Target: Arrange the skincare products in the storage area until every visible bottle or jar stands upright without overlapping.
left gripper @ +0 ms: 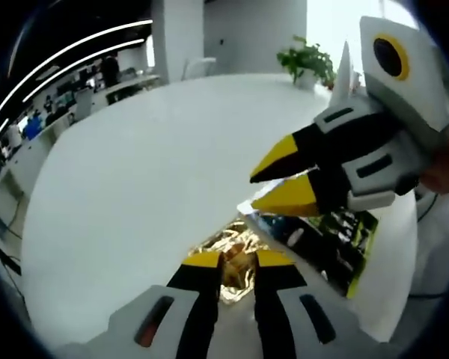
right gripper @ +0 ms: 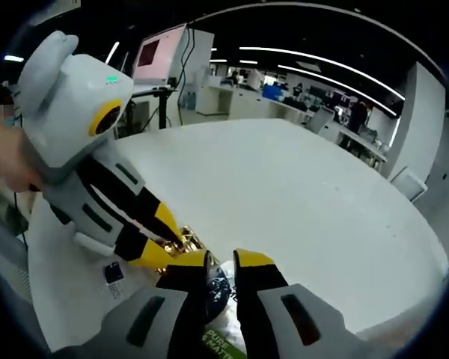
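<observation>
My left gripper (left gripper: 237,259) reaches over the near edge of a white table (left gripper: 150,164), its jaws close together with a crinkled gold-foil item (left gripper: 236,250) between the tips. A dark packet with a green-yellow edge (left gripper: 337,239) lies flat just right of it. In the left gripper view my right gripper (left gripper: 273,183) enters from the right, its jaws nearly together over the packet's corner. In the right gripper view my right gripper (right gripper: 221,262) has the dark packet (right gripper: 218,288) in the narrow gap between its jaws. The left gripper (right gripper: 165,239) meets the gold-foil item (right gripper: 188,238) from the left.
A potted plant (left gripper: 308,60) stands at the table's far side. A small black square tag (right gripper: 114,273) lies near the table edge. A person's hand (left gripper: 445,168) holds the right gripper. Office desks and screens (right gripper: 161,52) surround the table (right gripper: 299,194).
</observation>
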`<state>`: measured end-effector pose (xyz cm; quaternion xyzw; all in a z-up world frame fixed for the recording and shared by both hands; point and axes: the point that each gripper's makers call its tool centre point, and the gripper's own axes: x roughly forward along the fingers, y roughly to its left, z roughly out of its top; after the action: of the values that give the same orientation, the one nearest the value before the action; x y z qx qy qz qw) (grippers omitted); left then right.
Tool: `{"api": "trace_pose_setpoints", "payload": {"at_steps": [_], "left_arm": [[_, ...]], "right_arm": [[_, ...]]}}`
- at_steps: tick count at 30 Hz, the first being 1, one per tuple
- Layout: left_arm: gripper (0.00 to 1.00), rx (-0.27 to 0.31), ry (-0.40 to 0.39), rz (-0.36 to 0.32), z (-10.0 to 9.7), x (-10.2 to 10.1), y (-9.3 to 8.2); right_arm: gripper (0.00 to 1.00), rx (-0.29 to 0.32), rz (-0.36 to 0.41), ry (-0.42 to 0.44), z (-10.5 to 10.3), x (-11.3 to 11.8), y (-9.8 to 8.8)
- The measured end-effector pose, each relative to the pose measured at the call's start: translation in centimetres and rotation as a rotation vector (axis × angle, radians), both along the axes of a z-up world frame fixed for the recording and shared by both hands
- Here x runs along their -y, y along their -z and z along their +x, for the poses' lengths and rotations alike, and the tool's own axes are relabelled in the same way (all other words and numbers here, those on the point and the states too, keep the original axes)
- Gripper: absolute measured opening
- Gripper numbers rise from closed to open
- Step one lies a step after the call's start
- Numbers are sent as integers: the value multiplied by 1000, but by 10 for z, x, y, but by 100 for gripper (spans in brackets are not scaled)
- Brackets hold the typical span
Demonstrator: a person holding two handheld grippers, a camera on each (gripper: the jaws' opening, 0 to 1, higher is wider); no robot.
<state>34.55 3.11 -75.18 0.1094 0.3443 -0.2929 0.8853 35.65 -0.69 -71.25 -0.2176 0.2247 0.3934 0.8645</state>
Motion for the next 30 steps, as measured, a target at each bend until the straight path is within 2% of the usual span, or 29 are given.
{"api": "trace_pose_setpoints", "payload": {"at_steps": [7,11,13,15,16,19,23,24,30], "left_arm": [[27,27,-42,-43,-10,-1,-19],[36,50,-60,-74,-23,0,-39],[36,54,-73,-83,-29,-3,-43],[37,55,-83,-92,-37,-6,-47],[38,55,-87,-100,-45,-7,-54],[46,56,-100,-121,-58,-10,-59],[56,59,-117,-144,-80,-17,-68],[57,57,-126,-152,-84,-18,-70],[64,44,-146,-184,-116,-22,-74]], "right_arm": [[23,51,3,-28,-25,4,-26],[28,77,9,-37,-44,12,-41],[32,83,16,-43,-57,18,-49],[37,88,20,-46,-65,24,-46],[39,89,23,-46,-69,27,-48],[49,95,32,-8,-85,47,-57],[56,91,54,72,-102,79,-67],[59,81,57,97,-109,93,-68],[71,32,90,179,-127,135,-66]]}}
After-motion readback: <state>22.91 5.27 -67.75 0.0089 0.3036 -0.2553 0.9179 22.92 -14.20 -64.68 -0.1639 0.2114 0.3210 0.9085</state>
